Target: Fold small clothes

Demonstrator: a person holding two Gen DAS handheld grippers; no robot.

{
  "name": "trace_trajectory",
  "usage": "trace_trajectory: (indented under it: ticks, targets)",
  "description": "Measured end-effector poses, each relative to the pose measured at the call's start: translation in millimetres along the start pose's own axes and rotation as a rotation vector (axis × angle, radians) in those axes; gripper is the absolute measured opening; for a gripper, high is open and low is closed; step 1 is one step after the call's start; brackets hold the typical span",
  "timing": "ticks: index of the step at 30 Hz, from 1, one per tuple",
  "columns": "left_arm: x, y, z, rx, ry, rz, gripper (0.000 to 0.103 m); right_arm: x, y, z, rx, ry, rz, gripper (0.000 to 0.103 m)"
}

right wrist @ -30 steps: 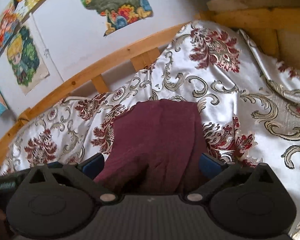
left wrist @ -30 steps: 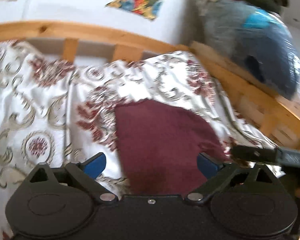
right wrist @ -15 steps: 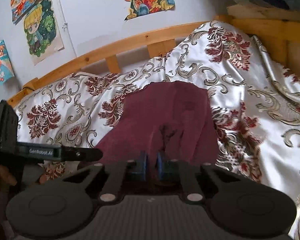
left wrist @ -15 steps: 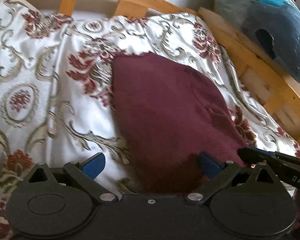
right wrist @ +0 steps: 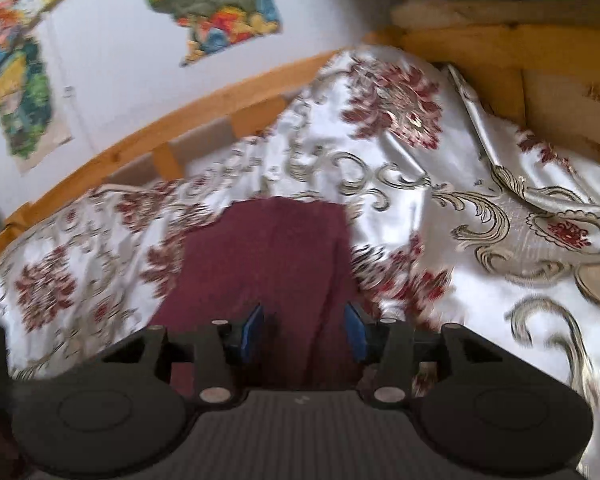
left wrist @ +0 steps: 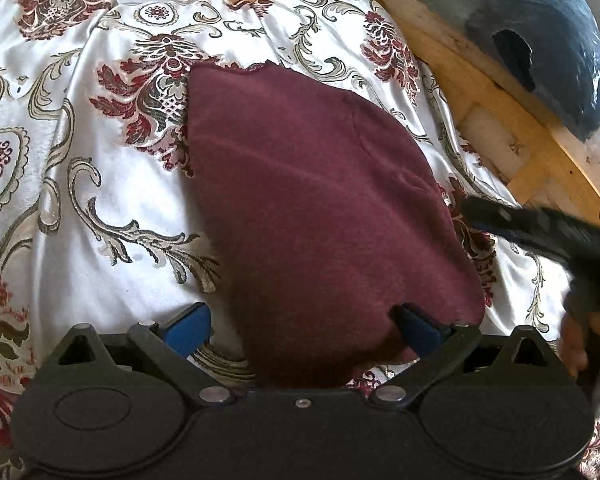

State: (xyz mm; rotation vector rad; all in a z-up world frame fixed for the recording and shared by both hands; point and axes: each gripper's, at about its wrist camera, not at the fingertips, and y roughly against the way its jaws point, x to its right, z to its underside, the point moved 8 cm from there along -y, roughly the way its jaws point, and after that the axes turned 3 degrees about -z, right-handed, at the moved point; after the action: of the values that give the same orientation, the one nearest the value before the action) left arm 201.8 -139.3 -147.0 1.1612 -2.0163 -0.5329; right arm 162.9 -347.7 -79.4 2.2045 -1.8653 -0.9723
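Garment (left wrist: pixel 316 200): matt, fuzzy maroon knit cloth. Bedspread (left wrist: pixel 112 208): glossy satin. Bed frame (left wrist: pixel 500 100): bare wood.

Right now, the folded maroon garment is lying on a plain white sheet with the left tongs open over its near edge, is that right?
Not quite: the sheet is not plain; it is white satin patterned with red flowers and scrolls, as the left wrist view shows. The maroon garment does lie on it, with the left tongs open over its near edge.

Both wrist views close above maroon cloth (left wrist: pixel 316 208)
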Motion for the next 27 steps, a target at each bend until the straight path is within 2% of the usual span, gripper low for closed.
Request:
trace_trajectory:
  ticks: [5,6,8,10,13,15,18,20,23,27]
  targets:
    - [-0.1,-0.1,-0.4,0.003,-0.002,0.01,0.101,19.2,-41.4,-25.2,-0.03,-0.133,-0.036,0.044]
    - [0.1,-0.2,-0.4,0.005,-0.005,0.012,0.101,20.0,-48.3,-28.9,-0.038,-0.144,-0.041,0.04]
    - [0.1,-0.4,-0.5,0.007,-0.007,0.015,0.101,17.2,-59.9,-35.9,-0.046,-0.133,-0.044,0.012]
    - [0.0,-1.1,-1.1,0.01,-0.007,0.019,0.101,9.8,-65.2,-42.7,-0.04,-0.077,-0.027,0.008]
    - [-1.2,-1.0,-0.6,0.011,0.003,0.025,0.101,-0.2,-60.7,-58.0,0.013,0.015,0.013,0.007]
    - [-1.6,-1.1,-1.2,0.014,0.013,0.028,0.101,-1.5,-59.1,-66.7,0.037,0.032,0.017,0.007]
    - [-1.5,-2.2,-1.3,0.012,0.012,0.03,0.101,1.2,-70.1,-60.8,-0.007,0.076,0.057,0.007]
    - [-1.2,-2.1,-0.7,0.011,0.007,0.029,0.101,11.7,-78.3,-49.2,-0.043,0.055,0.083,0.007]
    - [-0.7,-2.3,-0.1,0.011,0.003,0.026,0.101,24.5,-78.7,-37.4,-0.039,-0.003,0.08,0.008]
    - [-1.2,-2.8,0.4,0.011,0.003,0.026,0.101,25.7,-78.1,-32.0,-0.039,0.009,0.087,0.011]
